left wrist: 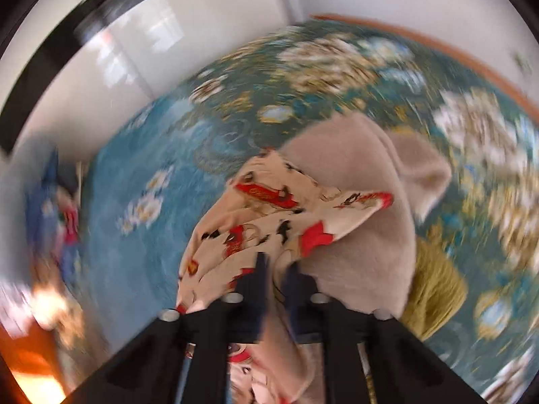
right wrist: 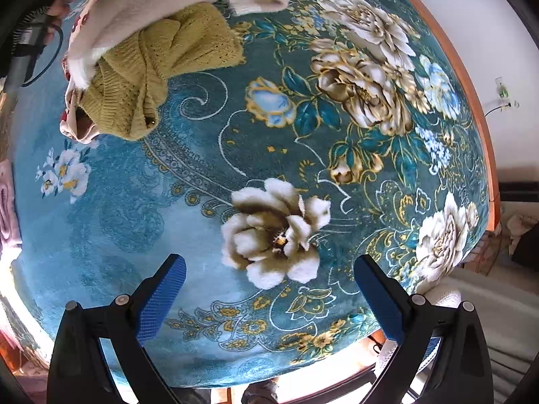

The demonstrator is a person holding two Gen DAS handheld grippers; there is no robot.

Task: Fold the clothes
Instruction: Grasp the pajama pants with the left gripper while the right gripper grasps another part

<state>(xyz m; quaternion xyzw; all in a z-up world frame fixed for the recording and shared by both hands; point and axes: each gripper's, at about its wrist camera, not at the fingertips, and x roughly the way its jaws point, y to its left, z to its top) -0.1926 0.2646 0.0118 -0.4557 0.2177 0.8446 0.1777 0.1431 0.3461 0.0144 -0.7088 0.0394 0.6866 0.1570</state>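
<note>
A cream fleece garment with red car prints hangs from my left gripper, whose jaws are shut on its fabric; its plain cream inner side drapes to the right. The left wrist view is blurred by motion. The same garment shows at the top left of the right wrist view, lying partly over an olive-yellow knitted sweater that also shows in the left wrist view. My right gripper is open and empty above the teal floral blanket, far from both garments.
The teal floral blanket covers the whole work surface, with an orange wooden edge at the right. A pink cloth lies at the left edge. White walls stand behind. Blurred coloured items sit at the left.
</note>
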